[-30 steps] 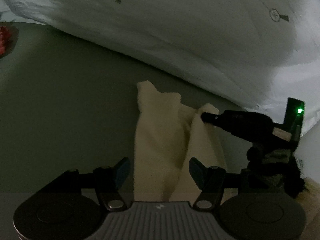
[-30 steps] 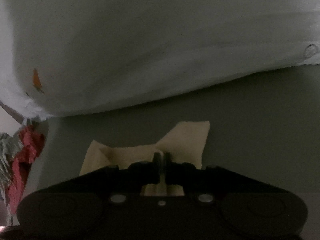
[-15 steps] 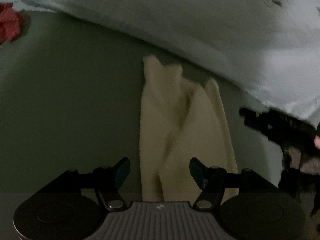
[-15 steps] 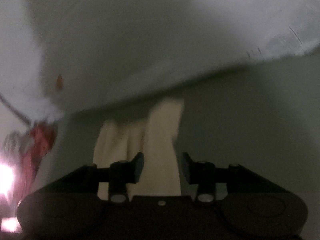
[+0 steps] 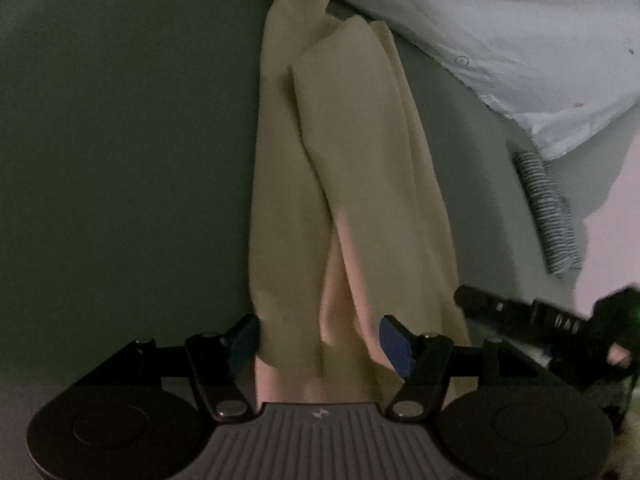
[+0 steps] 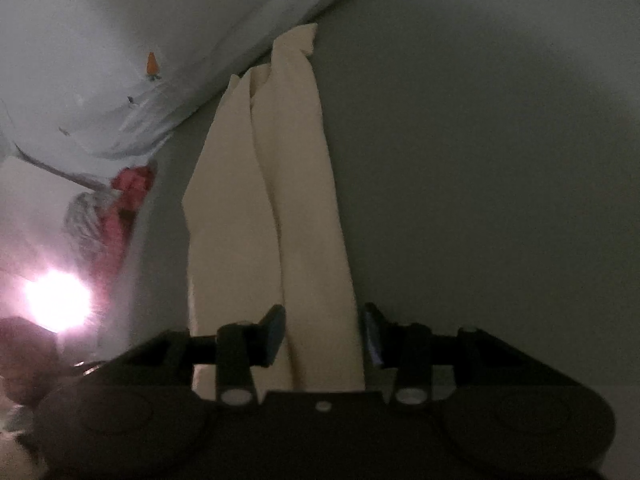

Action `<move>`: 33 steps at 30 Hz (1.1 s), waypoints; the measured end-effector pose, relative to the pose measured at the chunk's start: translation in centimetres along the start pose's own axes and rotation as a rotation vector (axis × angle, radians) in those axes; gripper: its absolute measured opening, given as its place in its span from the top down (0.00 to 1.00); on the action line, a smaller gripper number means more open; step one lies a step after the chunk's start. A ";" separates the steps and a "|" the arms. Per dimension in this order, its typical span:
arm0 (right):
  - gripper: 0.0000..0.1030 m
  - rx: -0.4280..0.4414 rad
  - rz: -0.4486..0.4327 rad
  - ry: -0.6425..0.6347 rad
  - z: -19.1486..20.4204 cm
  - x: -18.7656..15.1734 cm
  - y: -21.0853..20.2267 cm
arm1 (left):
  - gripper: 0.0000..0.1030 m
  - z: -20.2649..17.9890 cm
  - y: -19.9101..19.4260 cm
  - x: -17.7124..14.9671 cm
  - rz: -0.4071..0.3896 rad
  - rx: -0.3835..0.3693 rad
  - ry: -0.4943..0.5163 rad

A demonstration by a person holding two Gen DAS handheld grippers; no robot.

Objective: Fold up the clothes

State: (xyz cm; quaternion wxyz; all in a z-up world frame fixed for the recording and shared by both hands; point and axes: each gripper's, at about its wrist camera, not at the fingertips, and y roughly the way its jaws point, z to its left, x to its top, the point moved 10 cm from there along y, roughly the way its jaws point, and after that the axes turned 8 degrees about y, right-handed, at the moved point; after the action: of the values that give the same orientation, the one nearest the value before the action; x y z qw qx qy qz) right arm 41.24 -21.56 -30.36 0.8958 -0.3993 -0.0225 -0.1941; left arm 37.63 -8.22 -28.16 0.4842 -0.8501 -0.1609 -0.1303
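bed surface (image 5: 120,160): dull green-grey sheet, fills 9 o'clock side of left wrist view, bare there.
cream garment (image 5: 340,168): long folded strip on the sheet, runs from 12 o'clock down to 6 o'clock in both views; two overlapping lengthwise folds, far end touching the quilt edge.
left gripper (image 5: 318,340): at 6 o'clock, jaws spread, blue pads either side of the near end of the garment, not pressing it; cloth lies between and under them.
quilt (image 5: 520,40): pale, bunched at 1–2 o'clock in left view, blocks the far end of the garment; small printed marks on it.
striped cloth (image 5: 546,212): grey-and-white, at 3 o'clock on sheet edge, well apart from garment.
right gripper (image 6: 324,334): seen at 4 o'clock in left view as dark blurred bar just beside garment's near right edge; own view shows jaws parted, one garment fold between them, pads not pinching.
red cloth (image 6: 128,200): heap at 9 o'clock in right view, beside a grey bundle, apart from garment.
carrot print (image 6: 151,63): on quilt, 11 o'clock right view.
light glare (image 6: 56,300): bright spot at 8 o'clock, washes out that corner.
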 end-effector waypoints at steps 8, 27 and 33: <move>0.56 0.188 0.073 0.228 -2.0 -4.1 -2.3 | 0.30 0.5 -0.4 -4.4 0.022 -0.206 -0.167; 0.62 0.255 0.152 0.240 1.4 -4.1 1.8 | 0.25 1.2 -0.1 -5.9 0.003 -0.359 -0.337; 0.78 0.197 0.154 0.184 1.0 -4.8 1.5 | 0.35 -0.1 0.9 -5.5 0.001 -0.304 -0.230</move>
State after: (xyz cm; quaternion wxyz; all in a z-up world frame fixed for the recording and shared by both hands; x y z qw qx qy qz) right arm 37.48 -18.40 -31.67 0.9411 -0.2905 0.0714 -0.1574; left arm 32.97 -9.56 -30.87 0.3285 -0.9229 -0.1932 -0.0551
